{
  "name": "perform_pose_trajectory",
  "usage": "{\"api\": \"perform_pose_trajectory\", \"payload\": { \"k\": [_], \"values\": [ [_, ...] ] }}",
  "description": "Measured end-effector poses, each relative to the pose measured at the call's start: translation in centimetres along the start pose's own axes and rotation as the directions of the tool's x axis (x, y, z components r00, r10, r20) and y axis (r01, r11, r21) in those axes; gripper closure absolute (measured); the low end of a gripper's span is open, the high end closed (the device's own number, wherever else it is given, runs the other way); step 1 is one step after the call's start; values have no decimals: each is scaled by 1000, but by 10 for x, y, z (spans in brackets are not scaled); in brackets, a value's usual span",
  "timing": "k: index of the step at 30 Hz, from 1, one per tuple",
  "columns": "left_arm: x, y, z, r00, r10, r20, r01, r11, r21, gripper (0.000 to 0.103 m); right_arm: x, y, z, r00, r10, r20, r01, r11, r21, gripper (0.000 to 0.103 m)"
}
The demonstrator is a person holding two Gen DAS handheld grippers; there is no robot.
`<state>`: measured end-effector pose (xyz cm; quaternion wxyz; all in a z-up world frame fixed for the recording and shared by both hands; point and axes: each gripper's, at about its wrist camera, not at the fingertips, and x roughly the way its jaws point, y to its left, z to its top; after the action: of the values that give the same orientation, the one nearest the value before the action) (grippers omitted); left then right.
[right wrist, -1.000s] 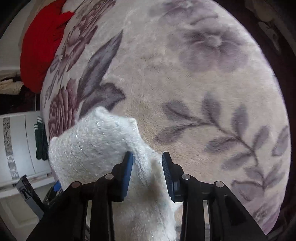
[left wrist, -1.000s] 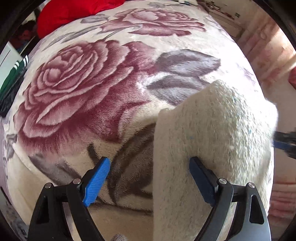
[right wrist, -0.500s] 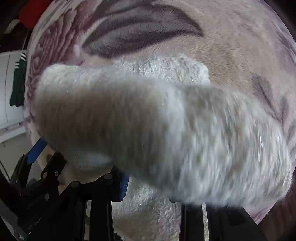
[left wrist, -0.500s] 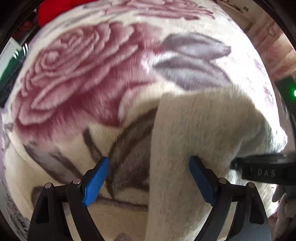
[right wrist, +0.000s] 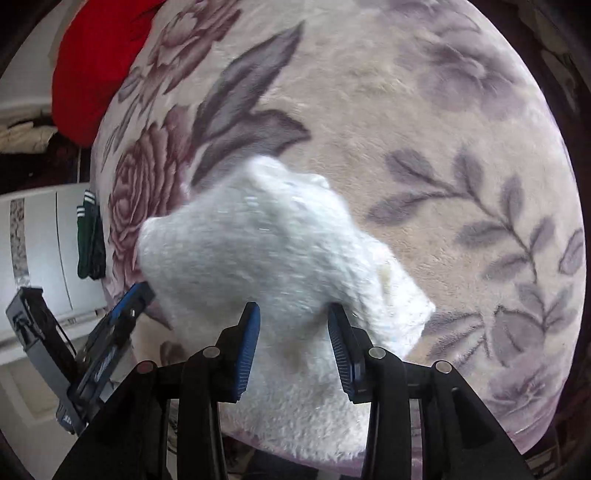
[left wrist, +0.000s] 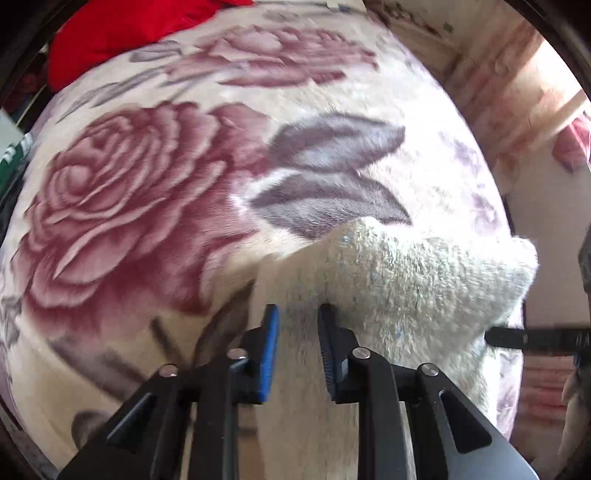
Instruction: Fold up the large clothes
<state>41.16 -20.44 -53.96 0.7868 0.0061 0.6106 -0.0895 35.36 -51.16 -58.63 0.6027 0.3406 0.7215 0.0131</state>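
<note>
A fluffy cream-white garment (left wrist: 417, 288) lies bunched on a rose-patterned blanket (left wrist: 147, 192) on a bed. My left gripper (left wrist: 297, 314) is shut on the garment's near left part, the cloth pinched between its blue pads. My right gripper (right wrist: 293, 314) is also closed on the garment (right wrist: 258, 251), and a folded flap hangs over its jaws. The left gripper's blue pad shows in the right wrist view (right wrist: 129, 299) at the garment's left edge. The right gripper's black finger shows in the left wrist view (left wrist: 535, 338) at the garment's right edge.
A red cloth (left wrist: 122, 33) lies at the bed's far end, also in the right wrist view (right wrist: 88, 74). A white cabinet (right wrist: 40, 243) with a dark green garment (right wrist: 88, 240) hanging on it stands left of the bed. A wall and a pink curtain (left wrist: 517, 96) stand to the right.
My left gripper has shut on the garment's near part. The right gripper has swung the garment over and then back down, and its jaws stand a little wider on the cloth.
</note>
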Motion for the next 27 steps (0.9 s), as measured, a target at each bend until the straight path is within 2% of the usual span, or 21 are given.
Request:
{"api": "perform_pose_trajectory", "payload": {
  "k": [2,4,7,8,11,13,15,18,19,20,22,23,27],
  "values": [
    [22,-3,12,1000,-8,-19,8,1000,19,91,12,-10,2,999,-47,2,47,999,7,63],
    [36,0,23,998,-38,-48,38,999,-13,92,33,-10,6,992,-128,-7,127,992,-17,63],
    [53,3,34,995,-69,-76,67,997,-37,96,65,-12,17,984,-175,-29,175,984,-17,63],
    [57,1,33,995,-72,-76,71,997,-21,96,74,-12,20,982,-185,-33,185,983,-17,63],
    [49,-13,29,999,-9,-33,12,996,87,95,87,-17,26,982,-181,-60,181,984,-2,63],
    [27,-11,28,1000,-2,-24,4,996,91,93,70,-18,28,983,-164,-86,163,986,-26,62],
    [2,3,23,1000,-12,-28,13,999,35,89,34,-21,27,988,-126,-85,124,992,-25,60],
    [-25,25,12,996,-82,19,83,995,-61,69,-30,-16,18,998,-39,54,41,999,-20,60],
    [-30,33,7,996,-83,33,85,992,-94,56,-44,-9,16,997,-8,80,11,999,-38,60],
    [-31,37,4,997,-71,38,75,991,-115,51,-50,0,16,996,20,90,-16,999,-50,60],
    [-31,45,-5,998,-38,45,45,987,-153,51,-47,32,20,996,65,61,-59,993,-98,60],
    [-30,50,-12,999,-15,40,22,983,-183,51,-40,55,24,997,59,42,-53,990,-132,60],
    [-19,69,-50,1000,8,12,-4,957,-289,51,5,145,37,993,-116,12,113,937,-332,60]
  ]
}}
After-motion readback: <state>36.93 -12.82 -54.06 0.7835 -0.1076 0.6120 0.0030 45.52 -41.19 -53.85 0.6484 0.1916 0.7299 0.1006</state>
